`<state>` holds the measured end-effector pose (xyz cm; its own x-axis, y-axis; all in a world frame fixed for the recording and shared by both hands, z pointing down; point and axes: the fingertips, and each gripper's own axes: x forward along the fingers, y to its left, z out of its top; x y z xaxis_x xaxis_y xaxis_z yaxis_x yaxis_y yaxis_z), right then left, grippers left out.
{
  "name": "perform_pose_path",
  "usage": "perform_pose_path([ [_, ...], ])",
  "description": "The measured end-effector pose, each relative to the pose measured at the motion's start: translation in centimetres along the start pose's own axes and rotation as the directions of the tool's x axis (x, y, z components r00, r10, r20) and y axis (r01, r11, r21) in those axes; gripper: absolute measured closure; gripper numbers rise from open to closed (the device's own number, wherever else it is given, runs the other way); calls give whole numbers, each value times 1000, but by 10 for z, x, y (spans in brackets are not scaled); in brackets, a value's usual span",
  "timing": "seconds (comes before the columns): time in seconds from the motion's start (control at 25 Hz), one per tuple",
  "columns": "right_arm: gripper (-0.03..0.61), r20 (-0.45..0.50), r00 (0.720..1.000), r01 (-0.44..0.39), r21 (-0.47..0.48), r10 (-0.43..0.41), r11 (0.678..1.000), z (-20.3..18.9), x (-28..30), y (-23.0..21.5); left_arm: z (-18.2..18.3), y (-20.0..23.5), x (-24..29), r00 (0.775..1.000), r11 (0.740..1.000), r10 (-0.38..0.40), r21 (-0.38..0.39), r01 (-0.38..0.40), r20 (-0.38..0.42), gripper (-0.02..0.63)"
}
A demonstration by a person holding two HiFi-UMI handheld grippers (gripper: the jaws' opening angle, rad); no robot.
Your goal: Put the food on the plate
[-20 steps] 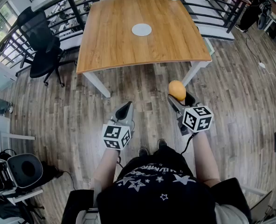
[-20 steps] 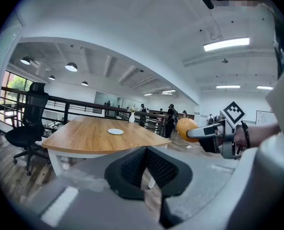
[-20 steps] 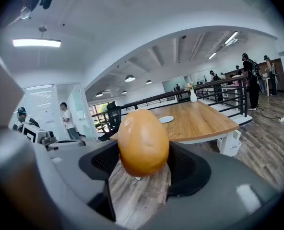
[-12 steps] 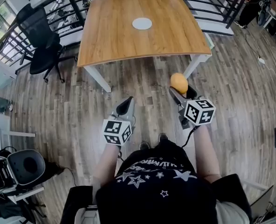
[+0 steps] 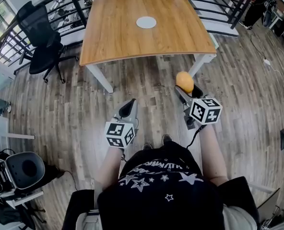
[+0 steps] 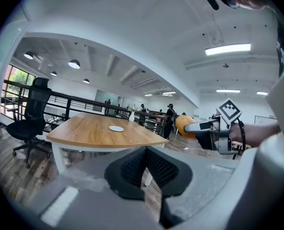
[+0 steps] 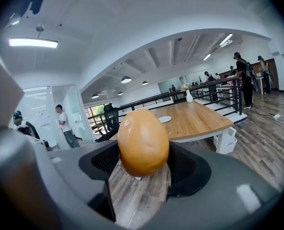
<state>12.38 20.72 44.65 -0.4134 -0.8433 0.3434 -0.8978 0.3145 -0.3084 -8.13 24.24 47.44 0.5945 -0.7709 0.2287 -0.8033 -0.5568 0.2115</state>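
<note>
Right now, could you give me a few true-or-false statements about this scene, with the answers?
1. The right tongs grip an orange egg-shaped food. True.
2. A white plate sits on the wooden table. True.
3. The food already lies on the plate. False: the tongs hold it over the floor, short of the table.
4. The left tongs are shut and empty. True.
5. The black office chair stands at the table's right. False: at its left.

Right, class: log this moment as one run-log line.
right claw: shut on food | left claw: shut, empty | plate: bare, on table | stage: food not yet plated
</note>
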Motion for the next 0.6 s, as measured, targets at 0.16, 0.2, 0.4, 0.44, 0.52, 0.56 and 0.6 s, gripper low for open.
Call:
perform_pose_path([
  [0.16, 261, -18, 1000, 23, 47, -22, 999, -8, -1, 1, 0, 6, -8, 1000, 1000, -6, 4, 6, -1, 612],
  [0.2, 261, -24, 999, 24, 53, -23, 998, -12, 0, 2, -1, 9, -10, 1000, 1000, -4, 3, 4, -1, 612],
  [0.4, 259, -41, 999, 12, 89, -8, 996, -28, 4, 12, -14, 22, -20, 1000, 1000, -14, -6, 14, -26, 613],
  [0.44, 259, -45, 999, 5, 95, 0, 995, -29, 6, 14, -15, 24, -21, 999, 1000, -15, -14, 14, -31, 612],
  [0.52, 259, -53, 998, -12, 101, 17, 995, -30, 7, 16, -17, 26, -22, 999, 999, -17, -36, 16, -36, 612],
  [0.56, 259, -53, 998, -17, 102, 23, 995, -30, 8, 17, -17, 27, -23, 999, 999, -18, -41, 17, -38, 612],
  [0.6, 259, -51, 998, -20, 105, 26, 994, -29, 9, 16, -16, 28, -22, 999, 999, -19, -39, 18, -39, 612],
])
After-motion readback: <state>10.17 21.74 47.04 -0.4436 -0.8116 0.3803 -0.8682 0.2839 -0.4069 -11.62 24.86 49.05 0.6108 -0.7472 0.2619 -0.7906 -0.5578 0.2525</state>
